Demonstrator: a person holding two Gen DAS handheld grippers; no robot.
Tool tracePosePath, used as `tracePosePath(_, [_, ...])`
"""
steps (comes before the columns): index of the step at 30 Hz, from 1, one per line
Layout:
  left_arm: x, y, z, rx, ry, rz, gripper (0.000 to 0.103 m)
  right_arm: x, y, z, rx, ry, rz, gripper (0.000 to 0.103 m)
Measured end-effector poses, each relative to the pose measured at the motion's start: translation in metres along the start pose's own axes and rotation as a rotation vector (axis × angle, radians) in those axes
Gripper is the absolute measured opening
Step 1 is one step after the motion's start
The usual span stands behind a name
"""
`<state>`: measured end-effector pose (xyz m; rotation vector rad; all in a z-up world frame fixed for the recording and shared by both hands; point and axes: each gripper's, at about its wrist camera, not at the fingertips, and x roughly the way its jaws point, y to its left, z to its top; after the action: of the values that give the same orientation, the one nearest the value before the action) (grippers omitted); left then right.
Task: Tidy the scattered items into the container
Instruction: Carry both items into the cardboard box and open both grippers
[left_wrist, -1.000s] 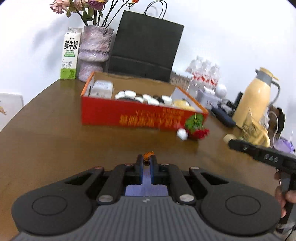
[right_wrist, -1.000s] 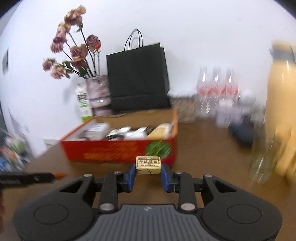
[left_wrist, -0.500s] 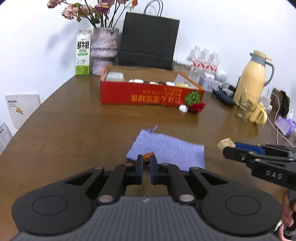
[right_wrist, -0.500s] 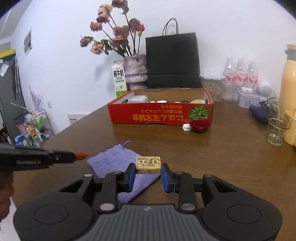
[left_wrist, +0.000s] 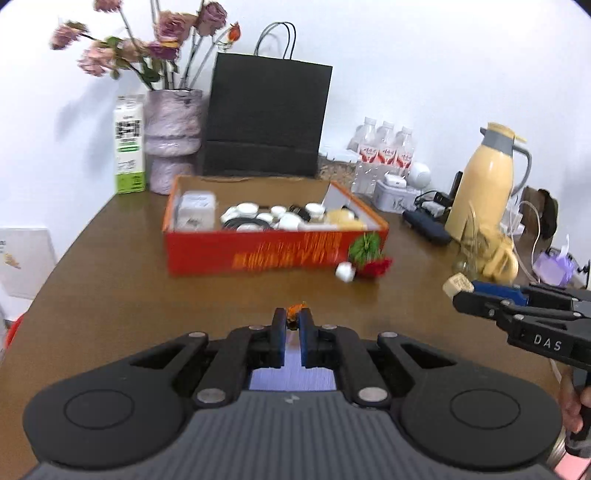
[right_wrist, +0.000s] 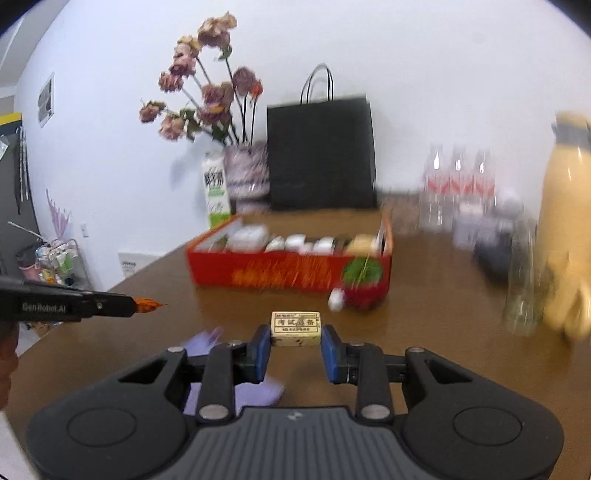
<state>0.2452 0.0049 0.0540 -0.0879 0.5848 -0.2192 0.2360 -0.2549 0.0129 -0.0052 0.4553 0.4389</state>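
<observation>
My left gripper (left_wrist: 291, 323) is shut on a small orange item (left_wrist: 295, 309); it also shows in the right wrist view (right_wrist: 147, 304). My right gripper (right_wrist: 295, 338) is shut on a beige eraser (right_wrist: 295, 328), also seen at the right of the left wrist view (left_wrist: 458, 283). Both are held above the wooden table (left_wrist: 110, 295), short of the red cardboard box (left_wrist: 273, 253) that holds several white jars and a white packet. A purple cloth pouch (right_wrist: 236, 395) lies under the grippers. A red flower (left_wrist: 375, 266) and a small white cube (left_wrist: 344, 272) lie at the box's front right corner.
Behind the box stand a milk carton (left_wrist: 128, 147), a vase with dried roses (left_wrist: 173, 140) and a black paper bag (left_wrist: 264, 118). At the right are water bottles (left_wrist: 384, 155), a yellow thermos (left_wrist: 484, 188), a glass (left_wrist: 476, 243) and cables.
Both grippers have moved forward toward the red box with their items still held. The purple pouch has slid beneath the grippers, and the box looms larger.
</observation>
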Motion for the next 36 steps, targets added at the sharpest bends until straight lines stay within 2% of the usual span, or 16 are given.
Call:
tracePosePath(3, [0.033, 0.004, 0.045, 0.004, 0.022, -0.042, 0.008, 0.025, -0.015, 0.043, -0.031, -0.025, 0.023, 0.028])
tracePosePath(5, [0.065, 0.005, 0.074, 0.012, 0.064, -0.054, 0.008, 0.050, -0.024, 0.071, -0.065, -0.022, 0.025, 0.028])
tracePosePath(9, [0.143, 0.006, 0.124, -0.007, 0.176, -0.056, 0.008, 0.130, -0.047, 0.129, -0.108, 0.056, 0.018, 0.028])
tracePosePath(13, [0.221, 0.003, 0.145, 0.000, 0.280, -0.017, 0.008, 0.221, -0.067, 0.163, -0.116, 0.208, 0.005, 0.028])
tracePosePath(16, [0.267, 0.007, 0.146, -0.029, 0.356, -0.019, 0.008, 0.287, -0.076, 0.170, -0.140, 0.344, -0.028, 0.028])
tracePosePath(19, [0.294, 0.012, 0.141, -0.046, 0.388, -0.024, 0.008, 0.336, -0.090, 0.167, -0.119, 0.446, -0.079, 0.028])
tracePosePath(22, [0.307, 0.016, 0.139, -0.060, 0.401, -0.047, 0.011, 0.365, -0.099, 0.161, -0.109, 0.516, -0.104, 0.029])
tracePosePath(24, [0.309, 0.018, 0.139, -0.063, 0.398, -0.065, 0.020, 0.371, -0.098, 0.155, -0.118, 0.538, -0.117, 0.030])
tracePosePath(26, [0.307, 0.021, 0.141, -0.045, 0.377, -0.048, 0.033, 0.371, -0.098, 0.152, -0.126, 0.527, -0.139, 0.034])
tracePosePath(30, [0.291, 0.030, 0.152, -0.063, 0.346, -0.032, 0.038, 0.359, -0.108, 0.162, -0.045, 0.479, -0.107, 0.047])
tracePosePath(32, [0.277, 0.033, 0.158, -0.070, 0.323, -0.014, 0.049, 0.347, -0.109, 0.170, -0.032, 0.452, -0.106, 0.052])
tracePosePath(36, [0.236, 0.036, 0.165, -0.054, 0.254, 0.049, 0.061, 0.318, -0.101, 0.182, -0.050, 0.416, -0.091, 0.057])
